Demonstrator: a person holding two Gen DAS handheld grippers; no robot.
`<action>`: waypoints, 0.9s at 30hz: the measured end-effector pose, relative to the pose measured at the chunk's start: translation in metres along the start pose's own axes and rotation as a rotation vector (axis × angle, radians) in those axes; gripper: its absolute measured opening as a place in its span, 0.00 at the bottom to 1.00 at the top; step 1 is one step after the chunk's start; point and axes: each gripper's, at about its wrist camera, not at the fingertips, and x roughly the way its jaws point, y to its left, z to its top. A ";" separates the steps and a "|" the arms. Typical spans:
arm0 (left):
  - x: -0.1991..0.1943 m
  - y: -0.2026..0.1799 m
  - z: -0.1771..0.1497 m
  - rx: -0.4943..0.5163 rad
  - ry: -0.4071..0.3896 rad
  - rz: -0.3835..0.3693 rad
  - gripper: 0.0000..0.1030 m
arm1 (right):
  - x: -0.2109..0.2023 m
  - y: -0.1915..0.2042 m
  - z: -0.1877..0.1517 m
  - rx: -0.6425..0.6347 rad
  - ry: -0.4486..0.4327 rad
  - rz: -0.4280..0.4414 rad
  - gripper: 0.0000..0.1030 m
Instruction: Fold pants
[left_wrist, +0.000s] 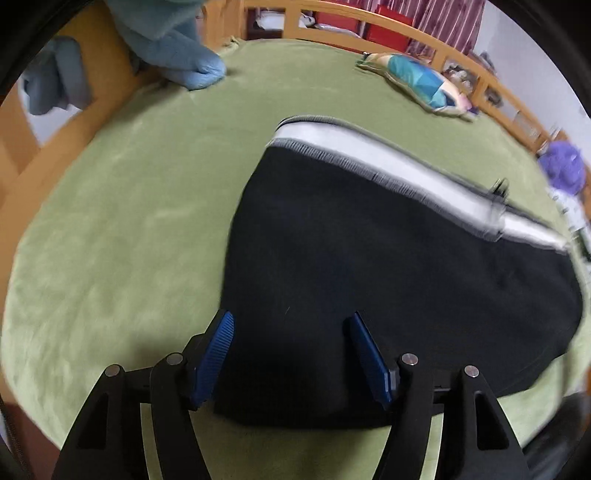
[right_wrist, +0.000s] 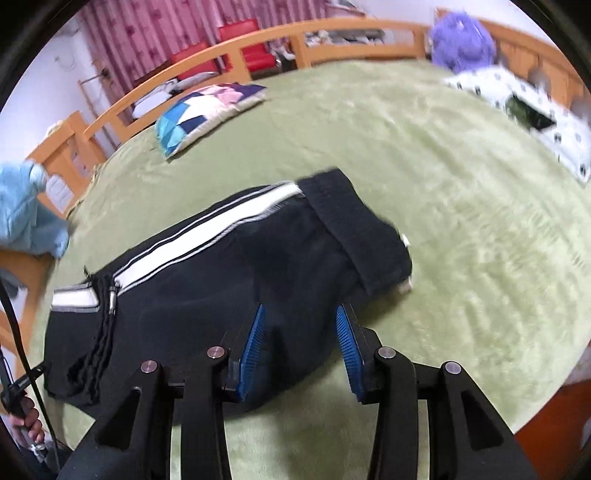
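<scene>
Item one, left of the pants: a blue plush throw (right_wrist: 26, 210) lay heaped at the wooden bed rail (right_wrist: 258, 40), well apart from the pants. Beyond the pants, toward the rail, sat a patchwork cushion (right_wrist: 199, 114).

Item two, the pants (right_wrist: 221, 273) themselves: black, with a white side stripe (right_wrist: 207, 229) edged in grey, lying on the green blanket (right_wrist: 461, 221) near its front edge, apparently doubled over already into a short, thick bundle, cuff end (right_wrist: 362, 236) to the right. The cloth looked soft, limp and fairly light, a knit that would sag and drape from any single pinch; slippage seemed unlikely against ribbed pads. The best holds, by my judgement, were the two near corners of the bundle, taken through all layers together so the stack would not shear apart when lifted.

Item three, the left gripper (left_wrist: 291, 354): tongs spread wide, blue pads (left_wrist: 218, 358) hovering above the near edge of the pants (left_wrist: 369, 277), nothing between them.

Item four, the right gripper (right_wrist: 301, 347): likewise spread apart over the near edge, toward the cuff end, holding nothing; contact with the cloth could not be judged.

Item five, right of the pants: a purple fluffy object (right_wrist: 461, 37) and a white spotted quilt (right_wrist: 546, 122), well apart.

Containers: none seen; nothing held anything else.
</scene>
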 end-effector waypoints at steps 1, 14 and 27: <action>-0.003 -0.002 -0.007 0.011 -0.032 0.010 0.63 | -0.006 0.007 -0.002 -0.019 -0.015 -0.007 0.41; -0.032 0.013 -0.034 -0.022 -0.125 -0.078 0.60 | -0.020 0.187 -0.039 -0.307 -0.051 0.276 0.49; -0.044 0.051 -0.045 -0.151 -0.142 -0.183 0.59 | 0.040 0.275 -0.093 -0.510 0.129 0.252 0.08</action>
